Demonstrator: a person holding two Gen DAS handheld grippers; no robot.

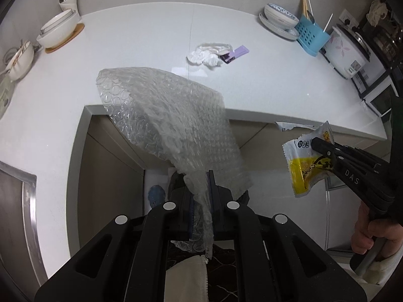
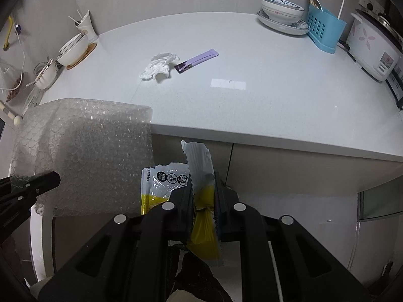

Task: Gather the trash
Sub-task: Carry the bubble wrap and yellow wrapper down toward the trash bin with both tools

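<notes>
Both hands loaded, trash clear of the counter!

The bubble wrap [image 1: 166, 125] hangs pinched in the left gripper [image 1: 199, 191], fingers nipped tight on its twisted tail so the sheet billows out toward twelve o'clock. At three o'clock the right gripper [image 2: 204, 196] clamps the yellow snack wrapper [image 2: 201, 216] by its middle. Both hang off the counter [image 2: 252, 100] edge, likely bound for a bin. Up at twelve, a crumpled tissue [image 2: 158, 66] and purple packet [image 2: 199, 59] lie waiting.
</notes>
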